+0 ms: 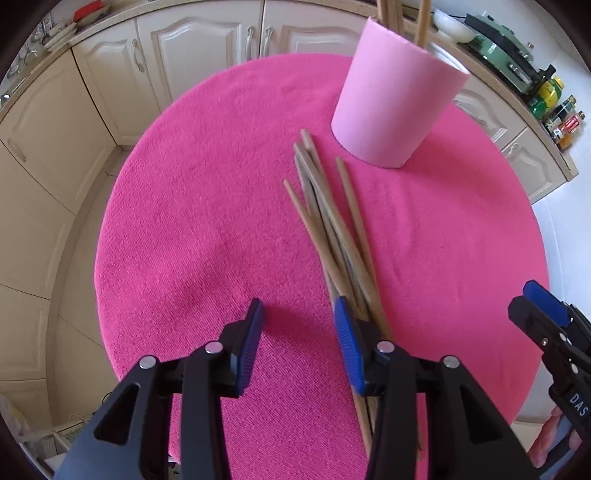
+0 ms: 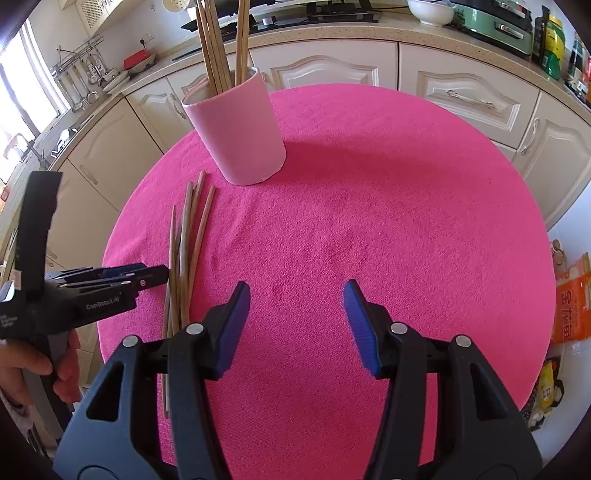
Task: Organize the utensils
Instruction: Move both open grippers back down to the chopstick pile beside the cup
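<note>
Several wooden chopsticks (image 1: 332,225) lie in a loose bundle on the round pink table (image 1: 207,206), pointing toward a pink cup (image 1: 395,99) that holds more chopsticks upright. My left gripper (image 1: 299,314) is open just above the table, its right finger against the near end of the bundle. In the right wrist view the bundle (image 2: 186,243) lies left of centre, the cup (image 2: 240,133) stands behind it, and the left gripper (image 2: 162,275) reaches in from the left. My right gripper (image 2: 293,295) is open and empty over the middle of the table (image 2: 388,206).
Cream kitchen cabinets (image 2: 458,92) and a counter with a white bowl (image 2: 430,11), a green appliance (image 2: 495,22) and bottles curve round behind the table. An orange bag (image 2: 572,302) lies on the floor at right.
</note>
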The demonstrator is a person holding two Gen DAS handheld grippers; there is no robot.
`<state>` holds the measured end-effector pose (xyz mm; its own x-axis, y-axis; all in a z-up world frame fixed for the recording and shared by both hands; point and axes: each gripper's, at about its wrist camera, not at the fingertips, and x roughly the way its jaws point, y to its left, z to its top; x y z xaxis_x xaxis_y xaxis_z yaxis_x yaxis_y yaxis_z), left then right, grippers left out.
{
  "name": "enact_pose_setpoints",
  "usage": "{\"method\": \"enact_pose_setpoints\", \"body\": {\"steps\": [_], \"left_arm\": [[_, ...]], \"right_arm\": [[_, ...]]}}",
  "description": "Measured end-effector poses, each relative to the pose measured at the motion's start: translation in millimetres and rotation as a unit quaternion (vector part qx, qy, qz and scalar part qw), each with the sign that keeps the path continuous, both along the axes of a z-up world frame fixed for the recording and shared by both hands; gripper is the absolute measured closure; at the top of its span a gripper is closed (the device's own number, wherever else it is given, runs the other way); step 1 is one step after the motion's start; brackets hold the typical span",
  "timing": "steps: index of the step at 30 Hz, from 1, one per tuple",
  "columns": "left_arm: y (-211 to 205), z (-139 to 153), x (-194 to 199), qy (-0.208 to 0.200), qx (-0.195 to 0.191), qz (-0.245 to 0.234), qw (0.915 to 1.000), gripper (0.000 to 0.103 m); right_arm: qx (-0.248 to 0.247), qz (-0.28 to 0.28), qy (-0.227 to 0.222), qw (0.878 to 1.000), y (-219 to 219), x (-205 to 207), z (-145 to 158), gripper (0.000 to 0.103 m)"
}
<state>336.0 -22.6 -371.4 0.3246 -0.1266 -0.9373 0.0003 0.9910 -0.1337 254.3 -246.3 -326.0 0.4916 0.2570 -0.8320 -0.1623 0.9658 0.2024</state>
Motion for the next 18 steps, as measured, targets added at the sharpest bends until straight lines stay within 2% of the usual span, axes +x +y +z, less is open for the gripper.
{"method": "enact_pose_setpoints", "body": {"steps": [9, 18], "left_arm": [[-14, -1, 6, 0.003, 0.024, -0.016, 0.9996, 0.062], [-29, 0, 24, 0.043, 0.06, -0.041, 0.9964, 0.062]], "right_arm": [[0.003, 0.009, 0.005, 1.0, 0, 7, -1, 0.05], [0.005, 0.021, 0.007, 1.0, 6, 15, 0, 0.05]]}}
